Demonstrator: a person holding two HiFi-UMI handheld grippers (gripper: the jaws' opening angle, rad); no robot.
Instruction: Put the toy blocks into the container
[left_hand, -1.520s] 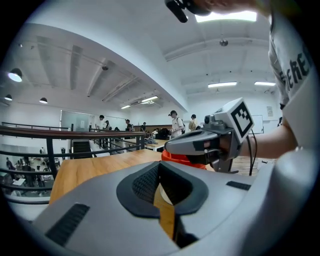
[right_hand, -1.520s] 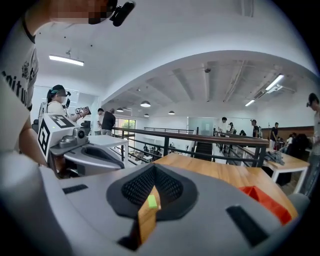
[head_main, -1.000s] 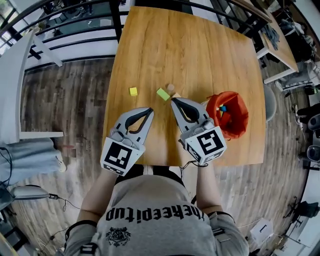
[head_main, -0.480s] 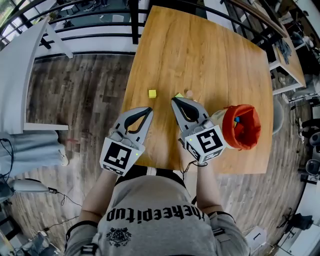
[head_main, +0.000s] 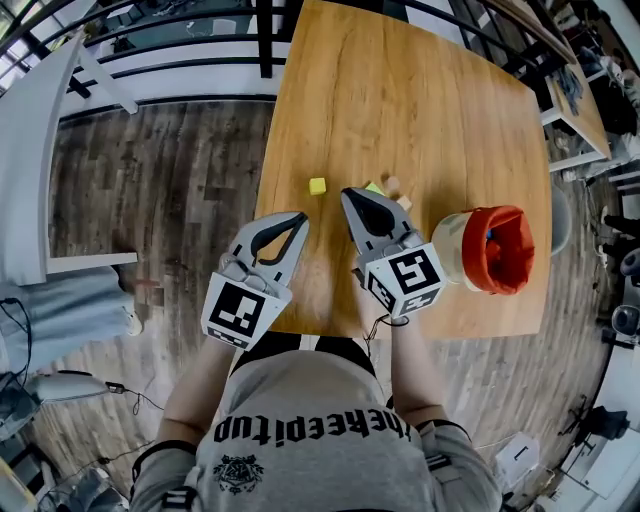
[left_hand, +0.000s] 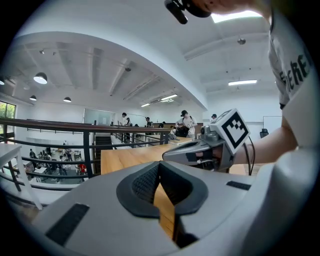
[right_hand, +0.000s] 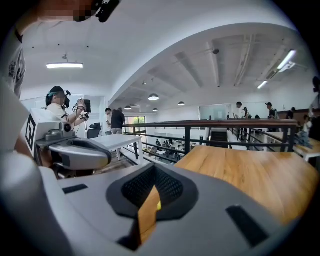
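Two hand-held grippers, left (head_main: 299, 218) and right (head_main: 347, 194), are being held closed, empty; blocks (head_main: 318, 186) risk being shoved off the desk (head_main: 400, 90) unless jaws are opened.

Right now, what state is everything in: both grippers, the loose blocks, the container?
Left gripper: shut, empty.
Right gripper: shut, empty, tip beside the green block.
Yellow block: loose on the table, untouched.
Green block: on the table, partly hidden behind the right gripper.
Tan blocks: on the table, outside the container.
Container: open, some blocks inside.
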